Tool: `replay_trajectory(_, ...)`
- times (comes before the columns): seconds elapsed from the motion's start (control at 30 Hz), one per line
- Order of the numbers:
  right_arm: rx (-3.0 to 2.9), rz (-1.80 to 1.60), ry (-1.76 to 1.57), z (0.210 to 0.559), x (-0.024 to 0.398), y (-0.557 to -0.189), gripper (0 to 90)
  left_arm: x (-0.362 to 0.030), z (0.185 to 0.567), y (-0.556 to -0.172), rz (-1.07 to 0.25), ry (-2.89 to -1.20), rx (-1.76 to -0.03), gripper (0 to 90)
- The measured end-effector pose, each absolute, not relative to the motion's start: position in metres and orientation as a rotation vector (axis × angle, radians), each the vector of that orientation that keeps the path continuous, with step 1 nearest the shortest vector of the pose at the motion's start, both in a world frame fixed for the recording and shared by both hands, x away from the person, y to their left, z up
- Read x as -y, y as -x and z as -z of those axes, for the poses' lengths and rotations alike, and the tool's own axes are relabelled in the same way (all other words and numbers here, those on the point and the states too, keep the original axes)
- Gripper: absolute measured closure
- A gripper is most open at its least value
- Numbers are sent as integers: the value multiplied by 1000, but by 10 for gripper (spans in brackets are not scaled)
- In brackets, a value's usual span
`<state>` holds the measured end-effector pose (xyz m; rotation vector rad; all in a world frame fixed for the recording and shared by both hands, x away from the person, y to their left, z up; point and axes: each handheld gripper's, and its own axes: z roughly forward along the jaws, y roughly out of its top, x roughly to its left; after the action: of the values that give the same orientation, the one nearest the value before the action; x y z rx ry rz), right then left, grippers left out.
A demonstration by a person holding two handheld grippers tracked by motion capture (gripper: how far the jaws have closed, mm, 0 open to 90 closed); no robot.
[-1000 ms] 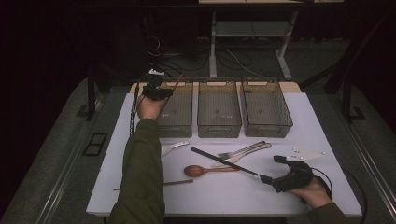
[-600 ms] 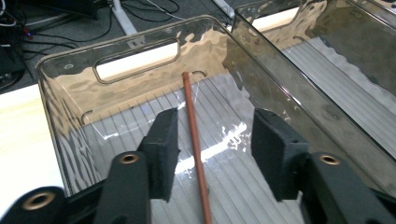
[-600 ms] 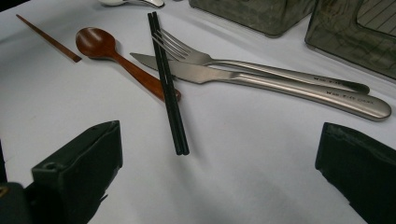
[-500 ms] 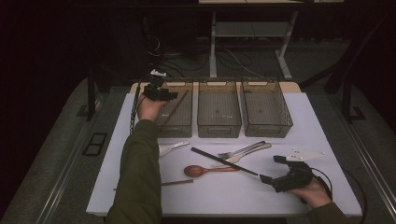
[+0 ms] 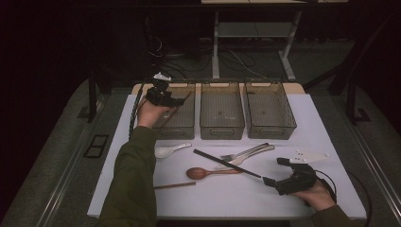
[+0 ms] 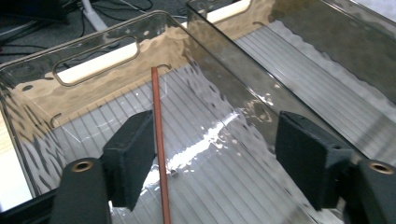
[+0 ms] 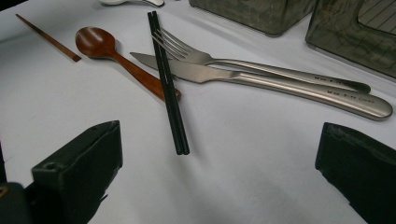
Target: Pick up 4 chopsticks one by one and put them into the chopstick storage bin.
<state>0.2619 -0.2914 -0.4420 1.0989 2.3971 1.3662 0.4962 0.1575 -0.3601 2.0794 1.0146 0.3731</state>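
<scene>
Left gripper [image 5: 174, 101] letting go of a thin reddish-brown wooden chopstick [image 6: 159, 140] over the leftmost clear plastic bin [image 6: 42, 88].

Its jaws have just been opening and are standing wide; the chopstick is leaning inside the bin, just beside one pad. The right gripper [image 7: 219, 177] is resting wide apart on the white table [image 7: 243, 177], holding nothing, near the black chopsticks [image 7: 168, 88].

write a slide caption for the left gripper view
Left gripper, jaws just opened, releases a brown chopstick into a clear plastic bin.

Chopstick [image 6: 159, 140] in leftmost bin [image 5: 182, 124], three abreast.
</scene>
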Motion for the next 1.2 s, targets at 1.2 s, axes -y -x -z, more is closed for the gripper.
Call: replay_trajectory(1.2, -2342, -1306, -1134, 441, 288, -263, 5, -148, 356, -370, -305, -2190, -662, 133)
